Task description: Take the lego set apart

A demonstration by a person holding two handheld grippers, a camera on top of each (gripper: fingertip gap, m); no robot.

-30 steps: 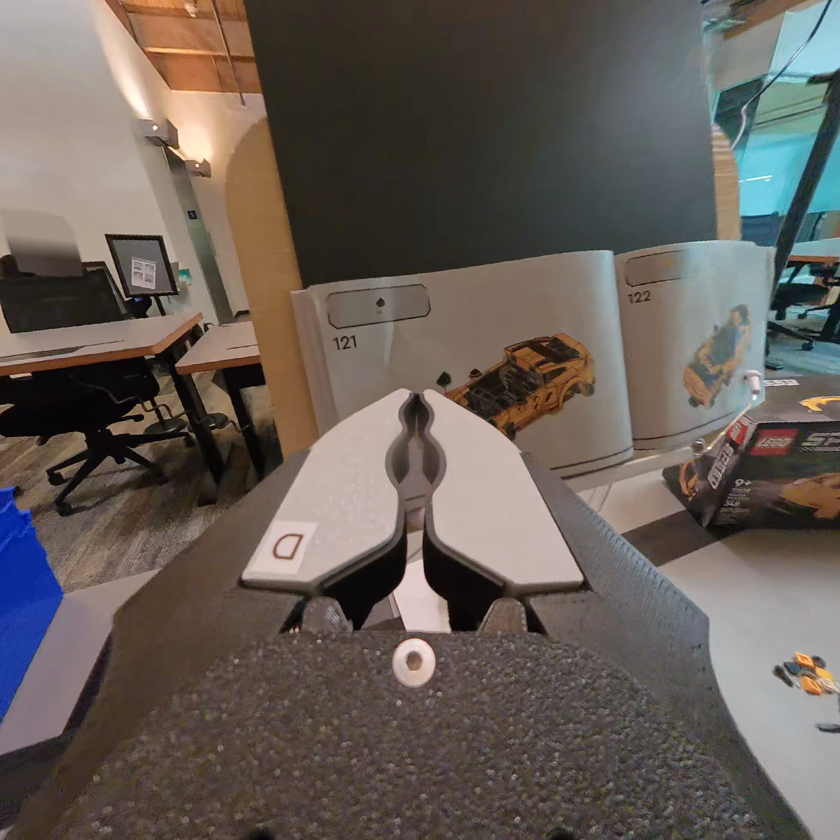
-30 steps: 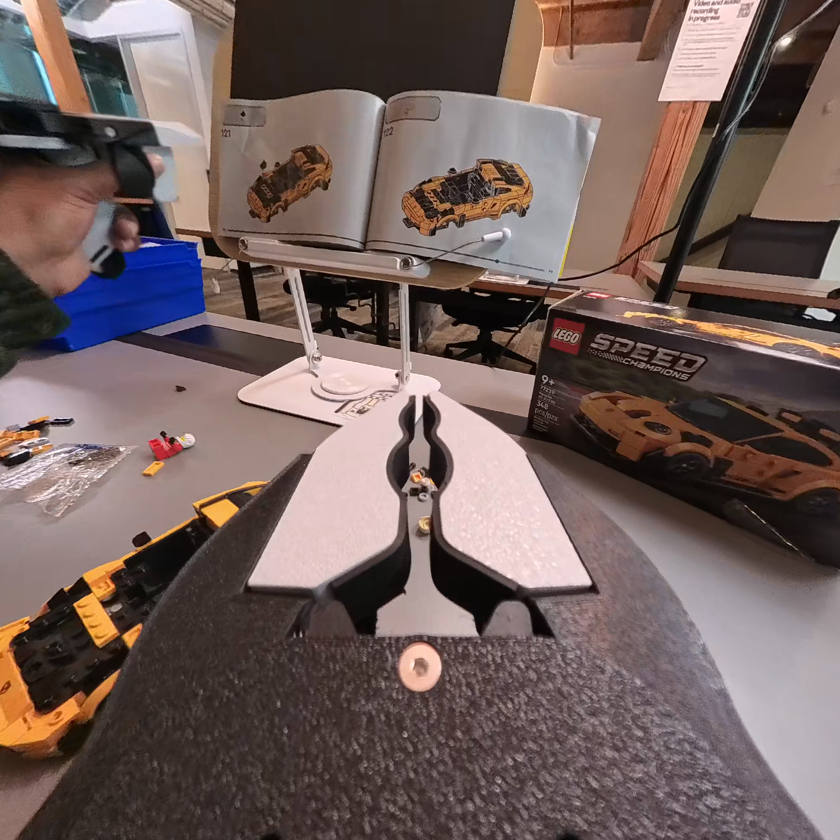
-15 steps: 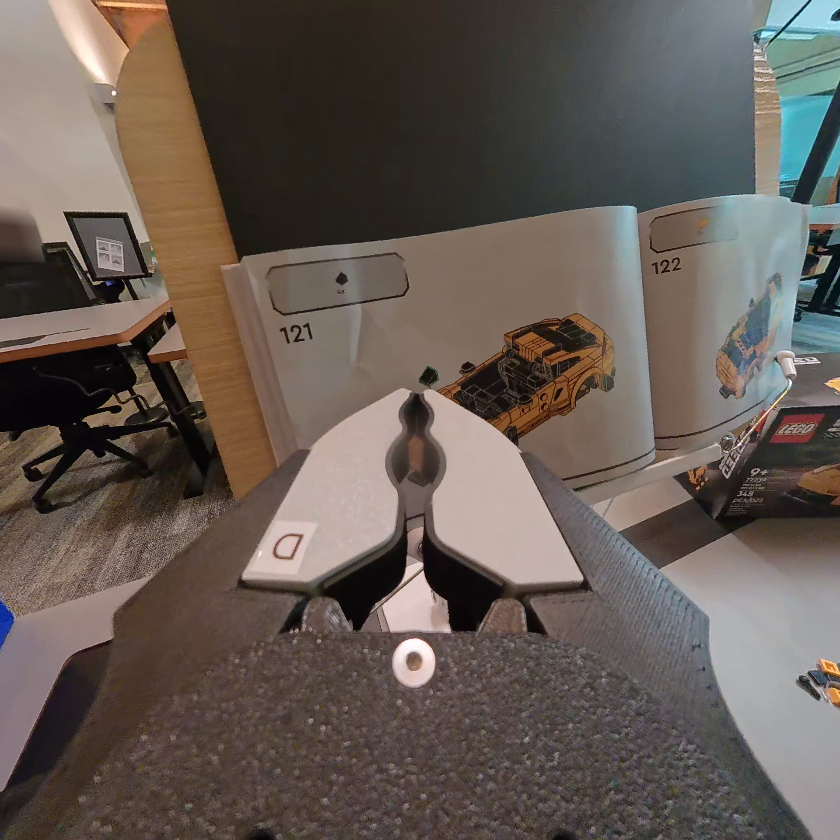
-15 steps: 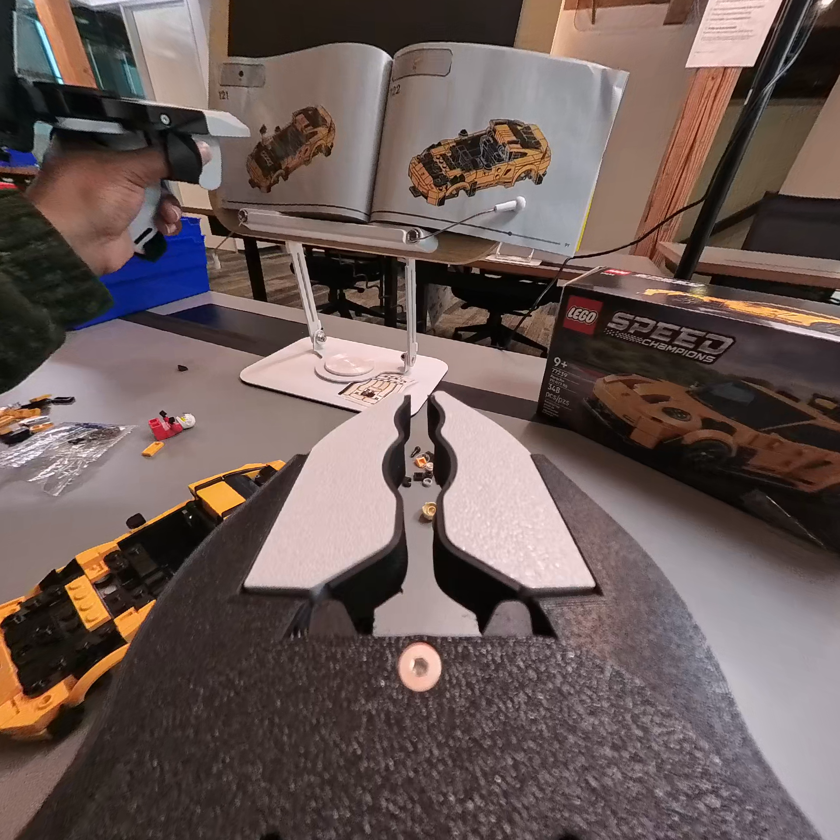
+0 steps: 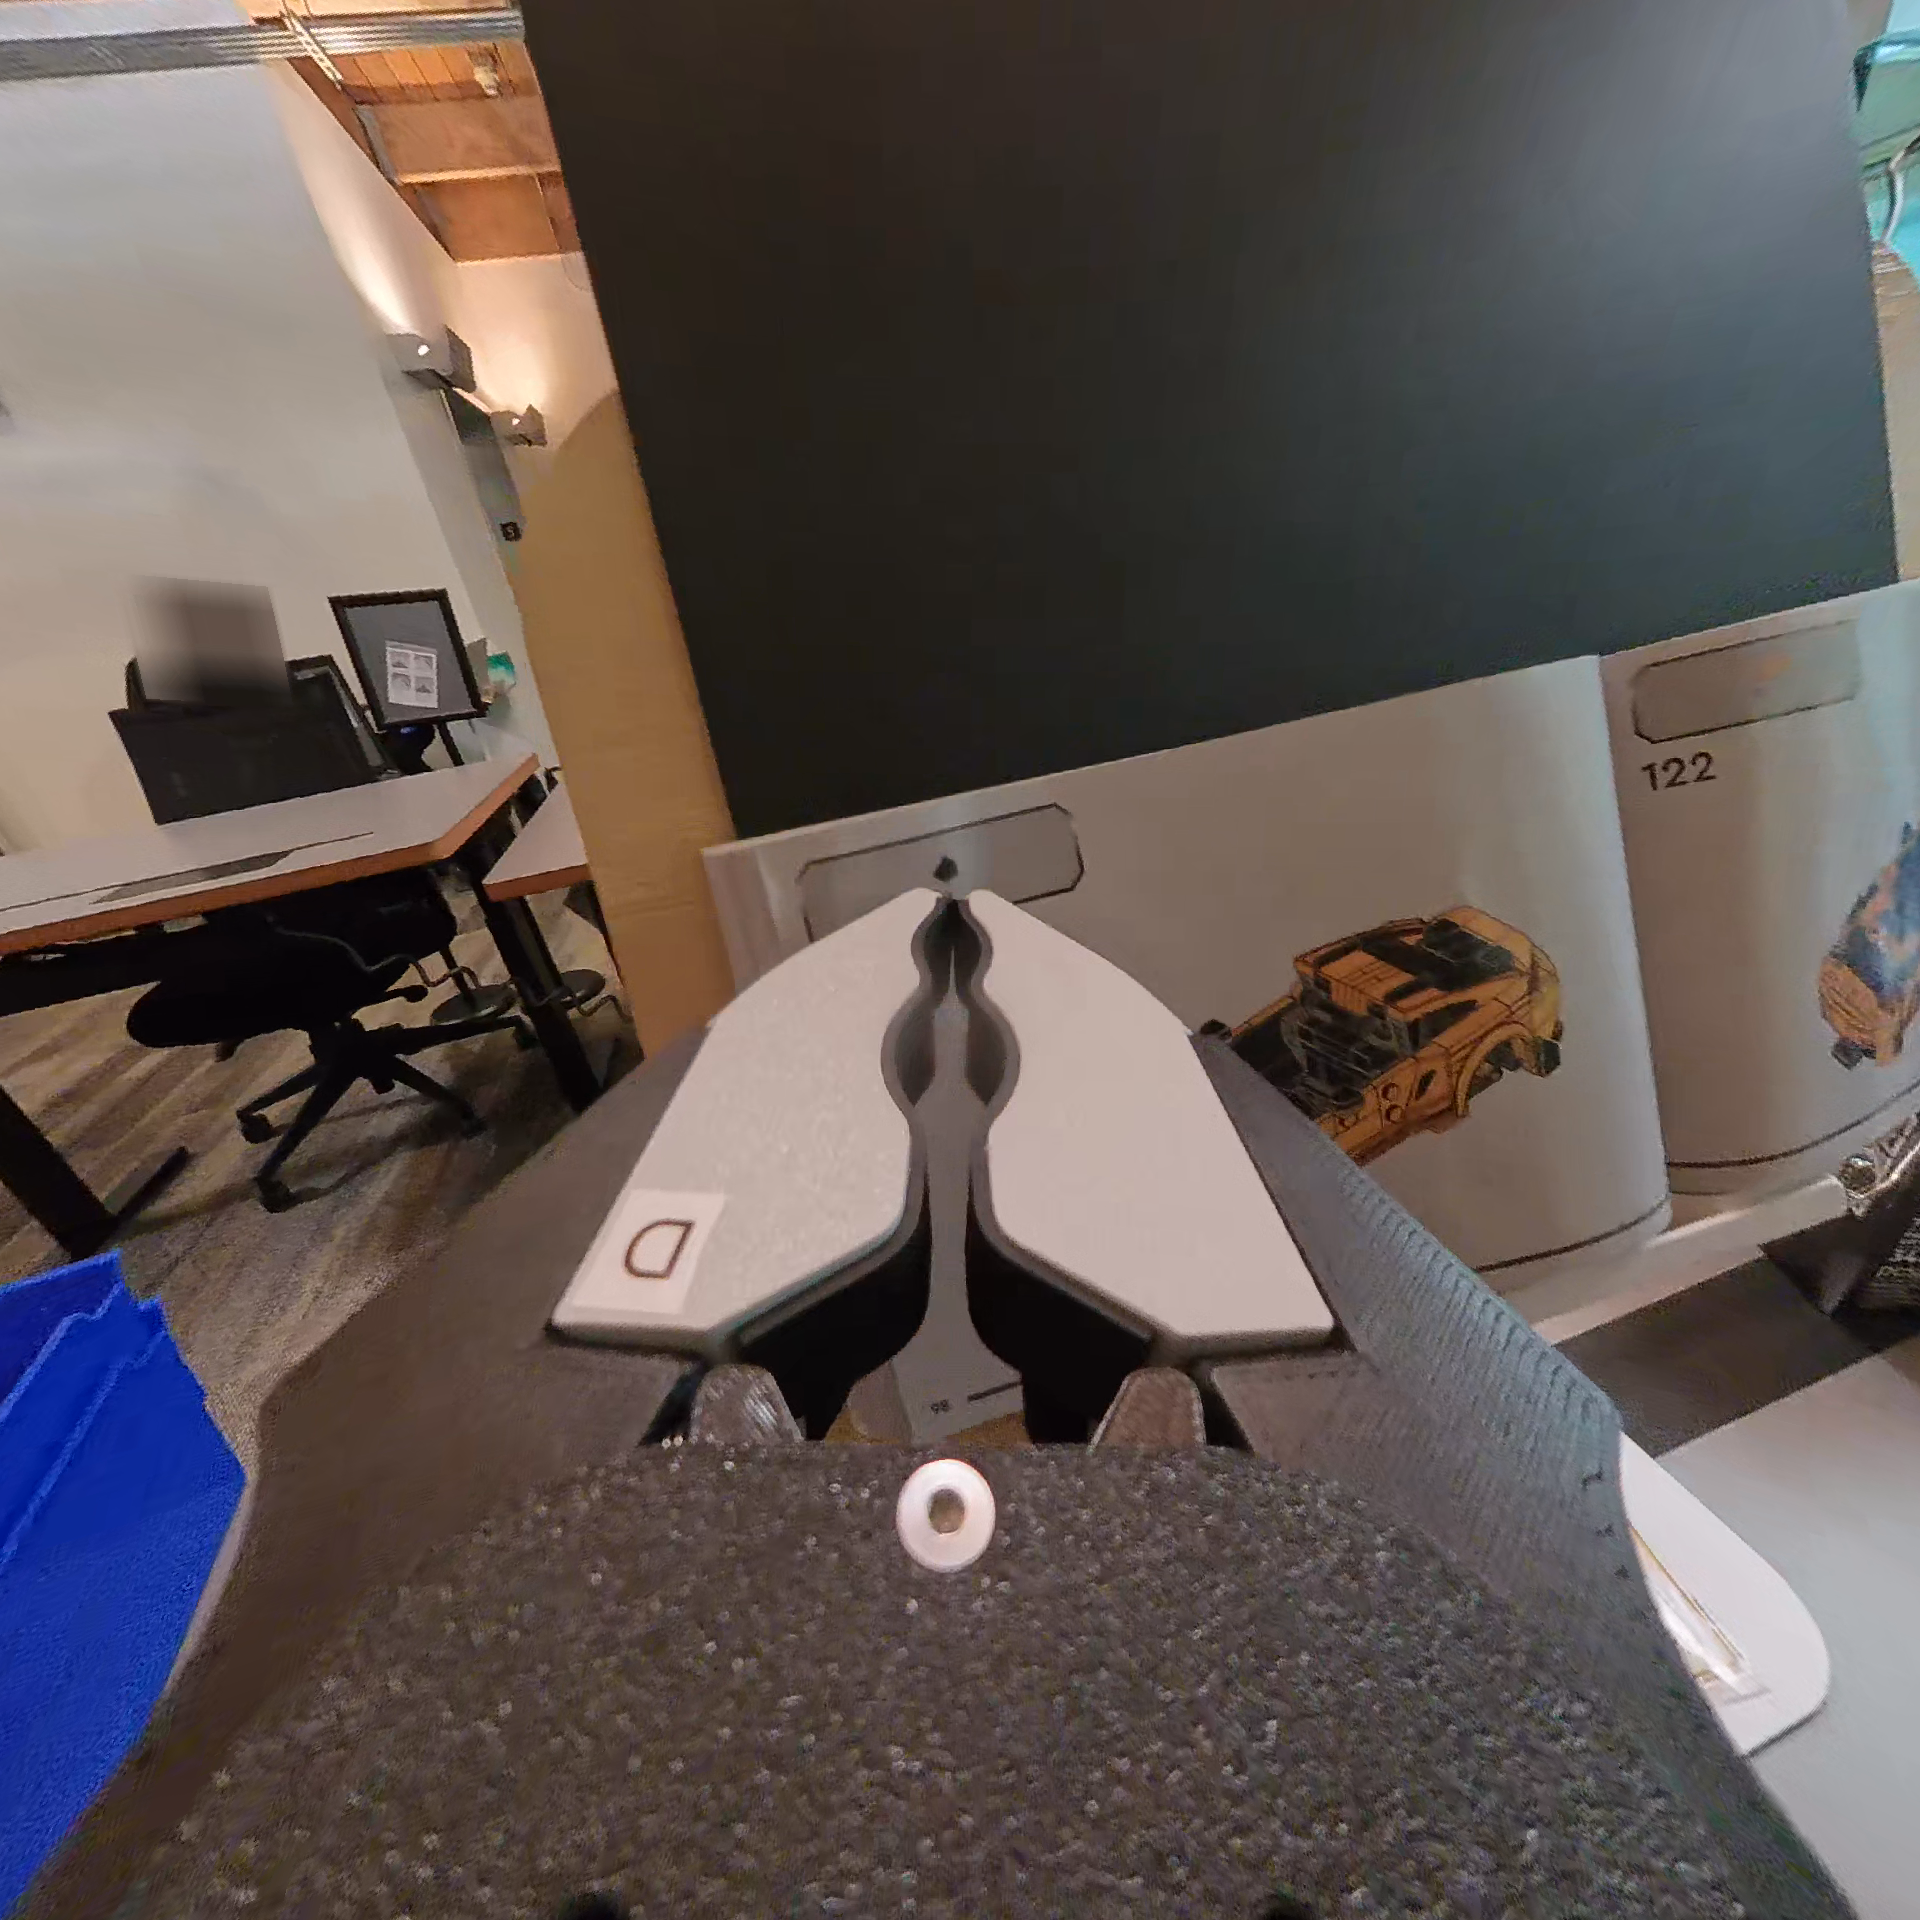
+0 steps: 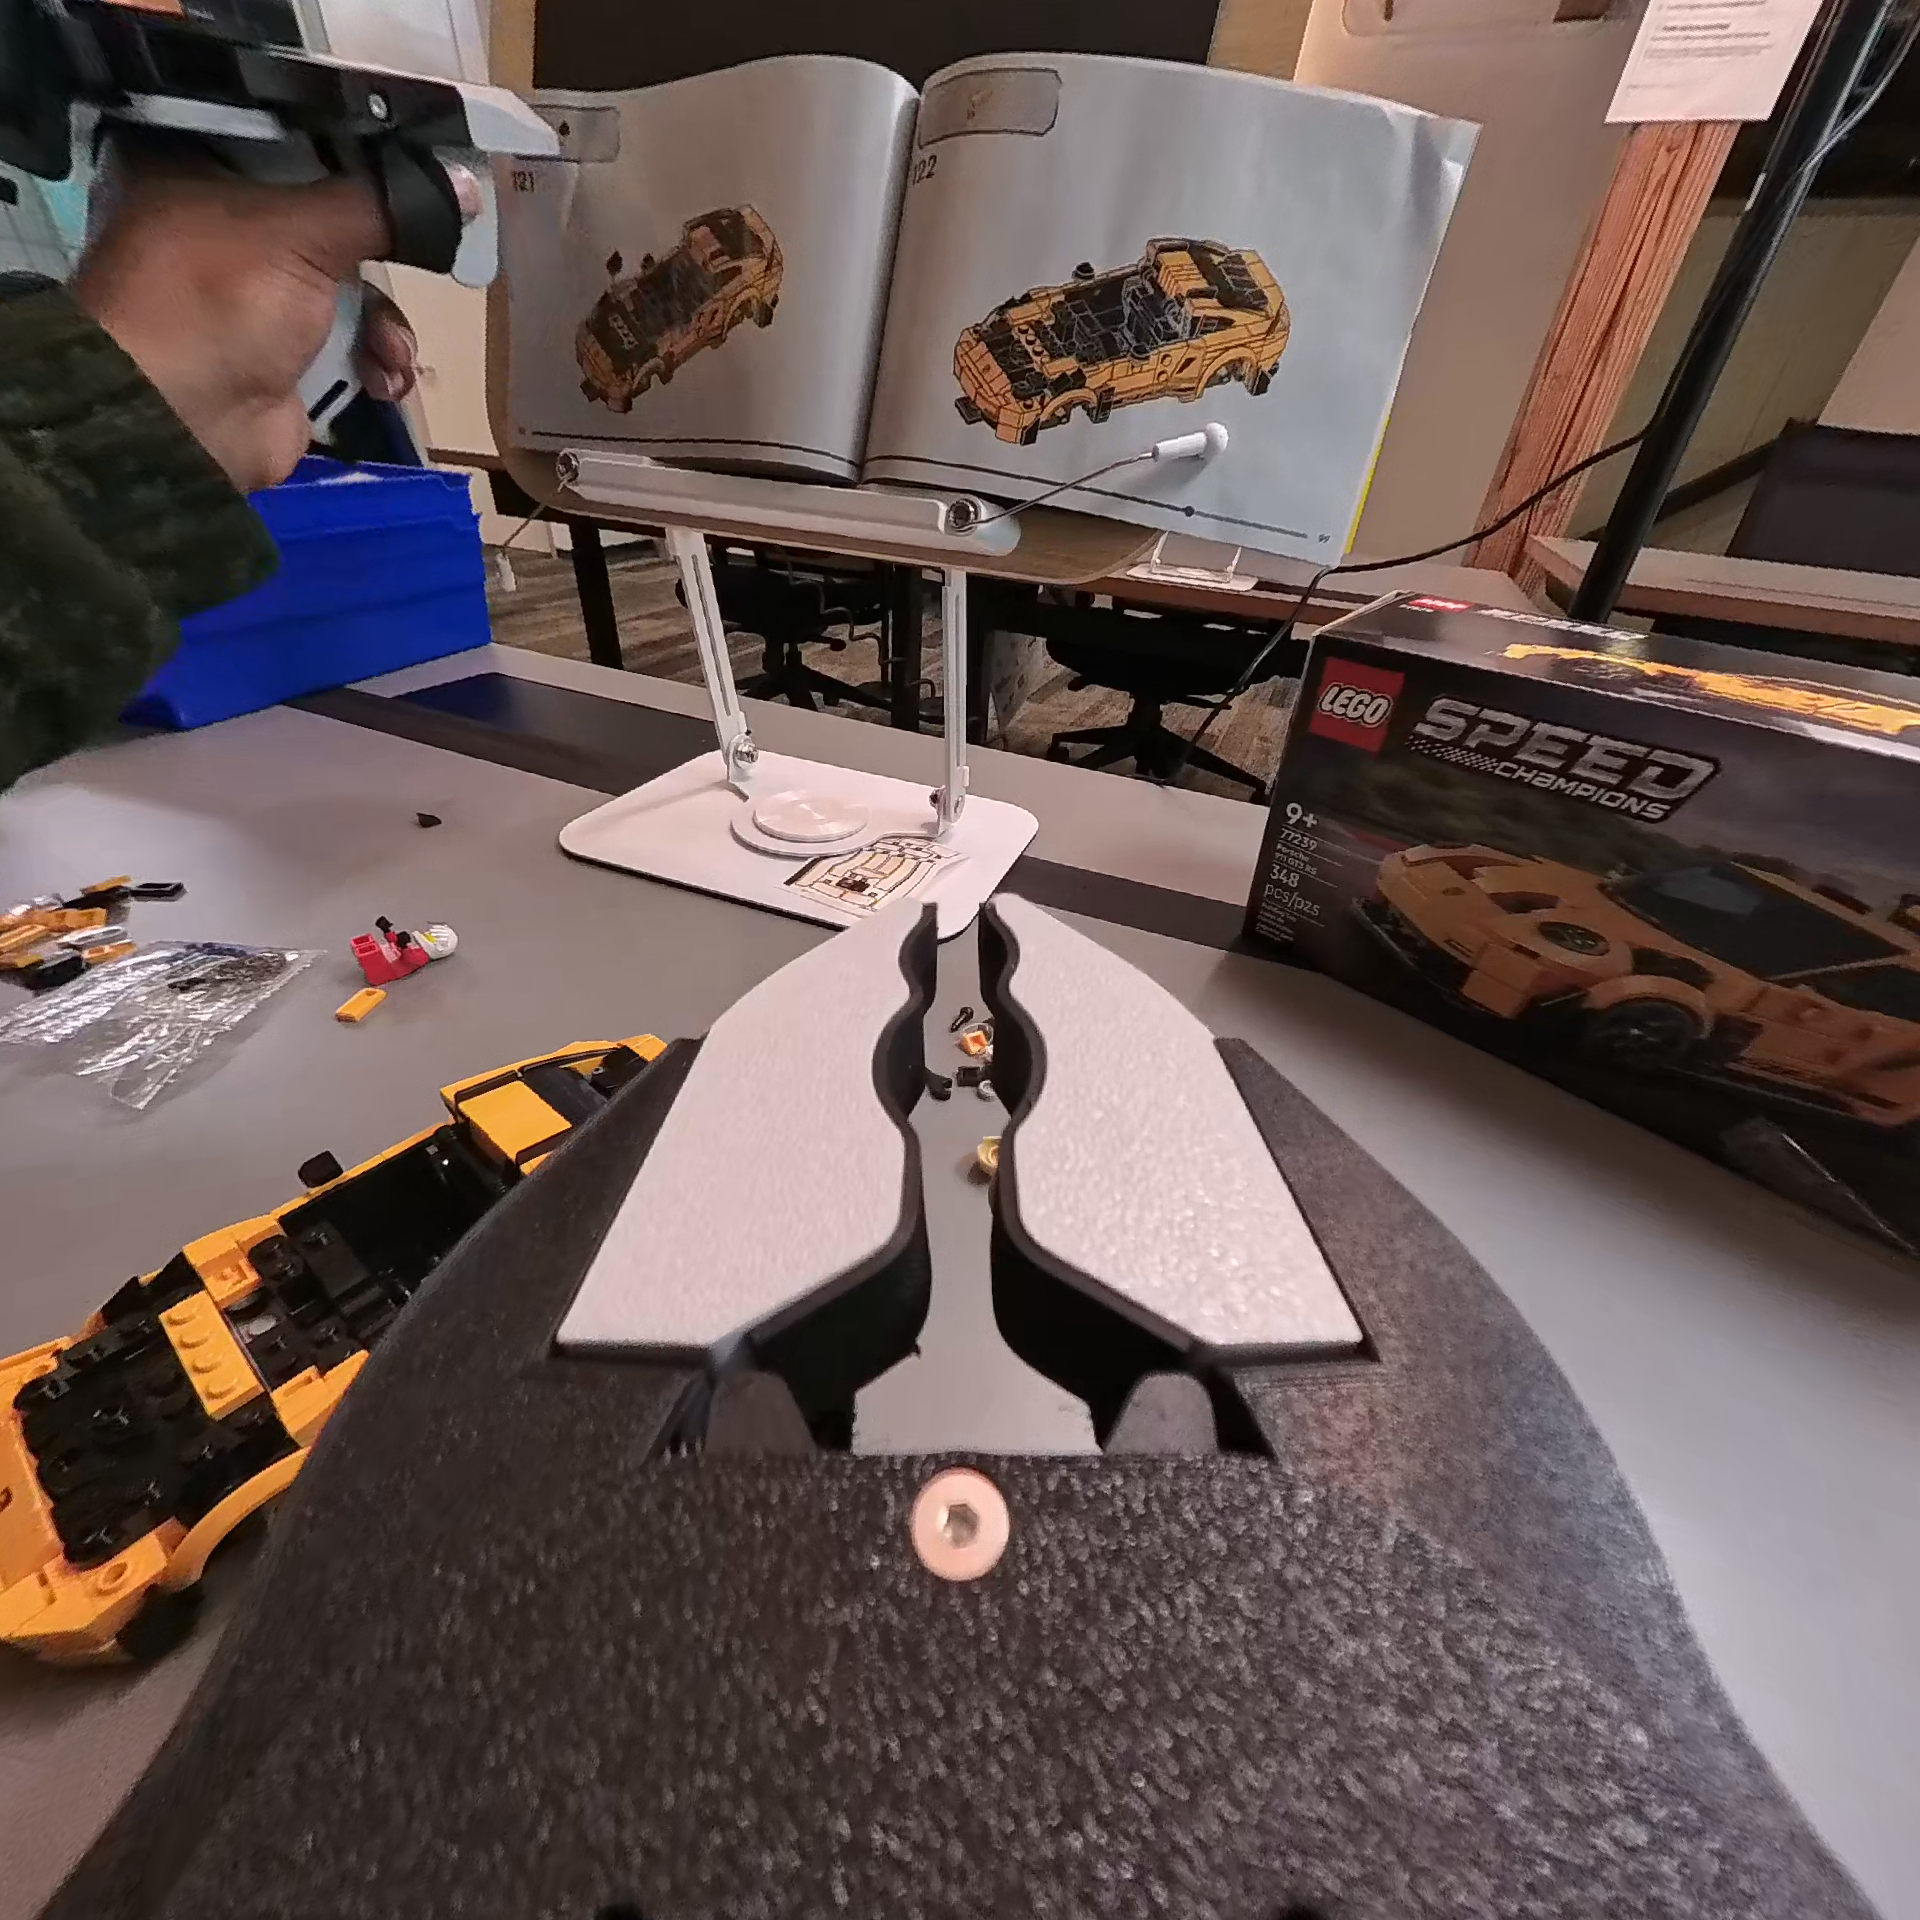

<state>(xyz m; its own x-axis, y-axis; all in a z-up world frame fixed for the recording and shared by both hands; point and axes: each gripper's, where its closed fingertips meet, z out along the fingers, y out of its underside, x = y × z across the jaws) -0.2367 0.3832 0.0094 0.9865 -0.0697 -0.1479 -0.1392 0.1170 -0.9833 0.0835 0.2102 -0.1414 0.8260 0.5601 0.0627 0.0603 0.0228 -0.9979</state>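
The yellow and black lego car [image 6: 208, 1351], partly taken apart, lies on the grey table [image 6: 1558, 1403] to the left of my right gripper [image 6: 957, 916]. That gripper hovers above the table, its jaws a narrow gap apart and empty. Small loose pieces [image 6: 971, 1049] show on the table between its fingers. My left gripper [image 5: 951, 902] is shut, with nothing visible in it. It is raised in front of the upper left part of the open instruction booklet [image 5: 1351, 935]. A hand holds this left gripper [image 6: 520, 114] at the booklet's [image 6: 935, 260] top left corner.
The booklet rests on a white stand [image 6: 800, 842]. The lego box [image 6: 1610, 883] stands at the right. A red piece [image 6: 400, 951], a clear plastic bag [image 6: 156, 997] and yellow pieces [image 6: 62, 925] lie at the left. A blue bin [image 6: 332, 582] sits at the back left. Spacing between my two grippers at the tips: around 40 cm.
My left gripper has risen and swung toward the booklet's top left corner. My right gripper stays over the loose pieces, its view tilting slightly.
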